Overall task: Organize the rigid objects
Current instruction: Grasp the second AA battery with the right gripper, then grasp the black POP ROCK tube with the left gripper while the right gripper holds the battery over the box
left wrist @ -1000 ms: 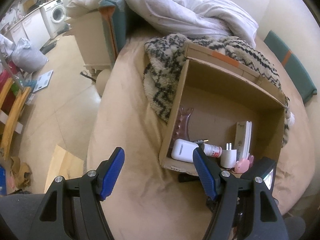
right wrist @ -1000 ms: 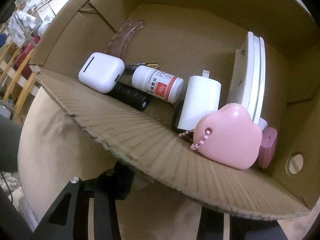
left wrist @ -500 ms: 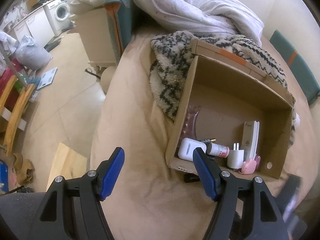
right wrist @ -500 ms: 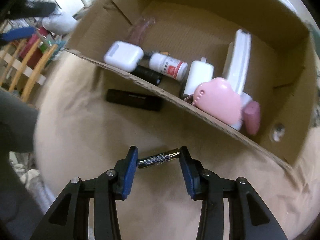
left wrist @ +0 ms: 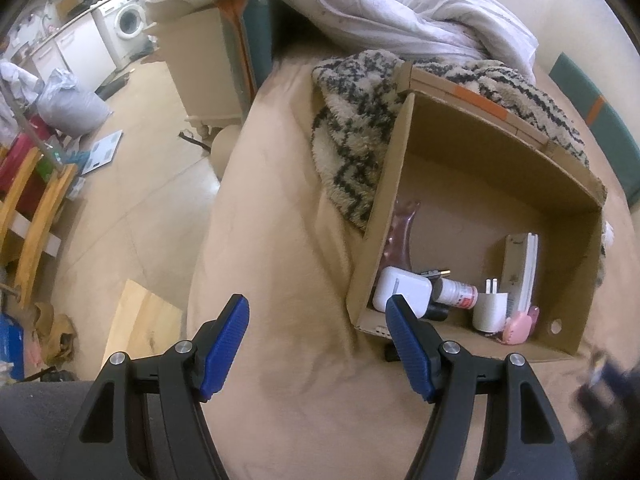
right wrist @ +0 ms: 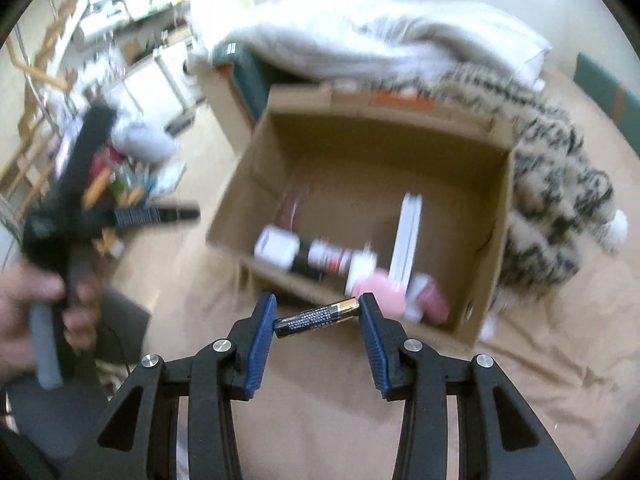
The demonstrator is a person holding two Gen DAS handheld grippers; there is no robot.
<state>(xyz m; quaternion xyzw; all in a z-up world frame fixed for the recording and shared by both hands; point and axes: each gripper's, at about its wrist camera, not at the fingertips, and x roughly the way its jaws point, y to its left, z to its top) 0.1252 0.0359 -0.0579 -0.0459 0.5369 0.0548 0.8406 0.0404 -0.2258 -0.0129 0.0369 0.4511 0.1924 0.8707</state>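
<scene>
Item: battery (right wrist: 316, 317), clamped end to end in my right gripper (right wrist: 316, 312). Left gripper (left wrist: 316, 334) half open, empty. Next, I judge: carry over cardboard box (right wrist: 505, 216), release.

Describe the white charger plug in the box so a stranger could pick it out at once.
Find the open cardboard box on the tan bed. Along its near wall lies a row of small things. The charger plug stands upright between the pill bottle and the pink heart case, the only one with two metal prongs on top.

one cardboard box (left wrist: 496, 184), one battery (right wrist: 316, 317), one pill bottle (left wrist: 456, 292), one white plug adapter (left wrist: 490, 310), one white case (left wrist: 402, 292), two tools: left tool (left wrist: 318, 340), right tool (right wrist: 316, 322).
</scene>
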